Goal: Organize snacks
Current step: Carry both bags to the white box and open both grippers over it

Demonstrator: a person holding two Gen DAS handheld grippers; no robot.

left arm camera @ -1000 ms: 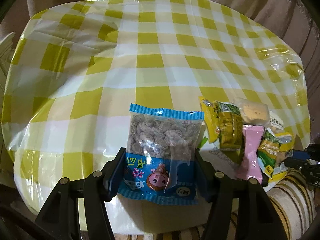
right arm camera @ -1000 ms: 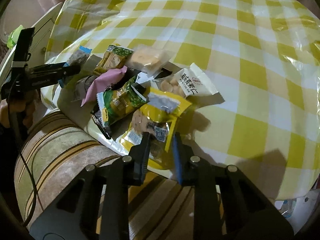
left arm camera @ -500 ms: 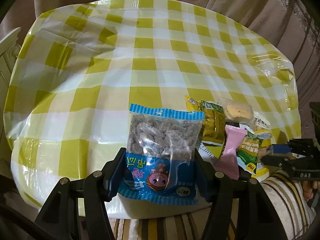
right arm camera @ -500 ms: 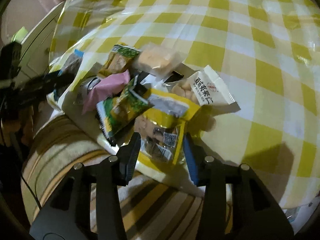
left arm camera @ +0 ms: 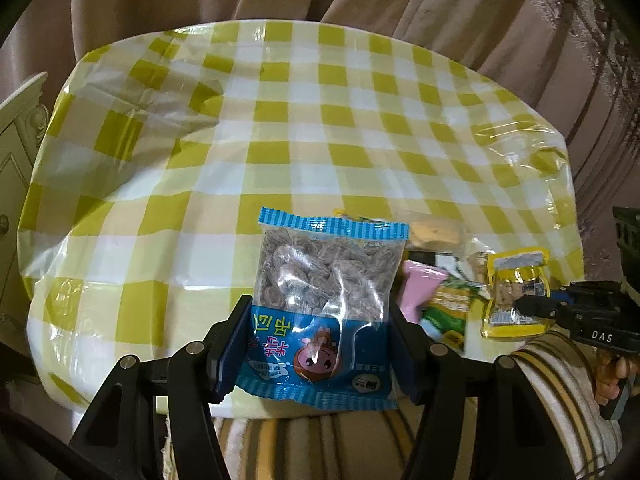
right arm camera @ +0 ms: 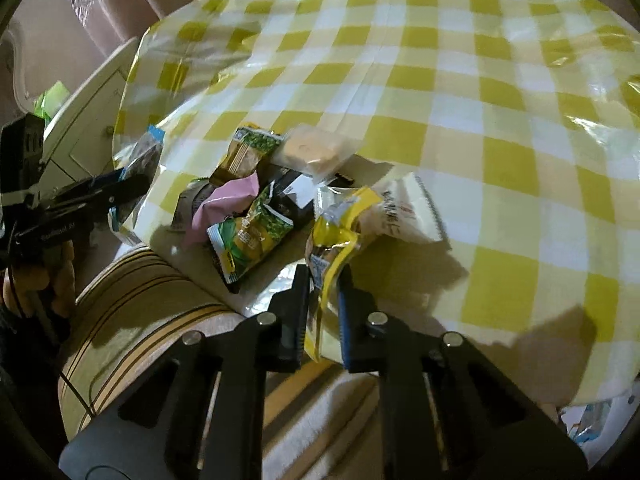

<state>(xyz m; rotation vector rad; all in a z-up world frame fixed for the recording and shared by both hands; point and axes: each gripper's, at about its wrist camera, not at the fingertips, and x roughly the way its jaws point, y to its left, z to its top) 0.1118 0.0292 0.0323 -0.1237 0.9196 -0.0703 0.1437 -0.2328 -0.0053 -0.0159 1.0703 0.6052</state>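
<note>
My left gripper (left arm camera: 320, 344) is shut on a blue and clear bag of wrapped candies (left arm camera: 326, 292) and holds it upright above the near edge of the table. My right gripper (right arm camera: 324, 292) is shut on a yellow snack pouch (right arm camera: 338, 240), lifted off the pile; the pouch also shows in the left wrist view (left arm camera: 514, 296). On the table lies a pile of snacks: a green packet (right arm camera: 252, 240), a pink packet (right arm camera: 224, 204), a white packet (right arm camera: 408, 212), a clear-wrapped cake (right arm camera: 316, 150) and a brown and green packet (right arm camera: 248, 152).
The yellow and white checked tablecloth (left arm camera: 280, 140) covers a round table. A striped cushion (right arm camera: 152, 300) lies below the near edge. A white cabinet (left arm camera: 16, 128) stands at the left. Curtains (left arm camera: 440, 4) hang behind.
Both grippers have risen and drawn back from the table. My right gripper closed tighter on the yellow pouch and lifted it off the pile. The candy bag stayed in my left gripper.
</note>
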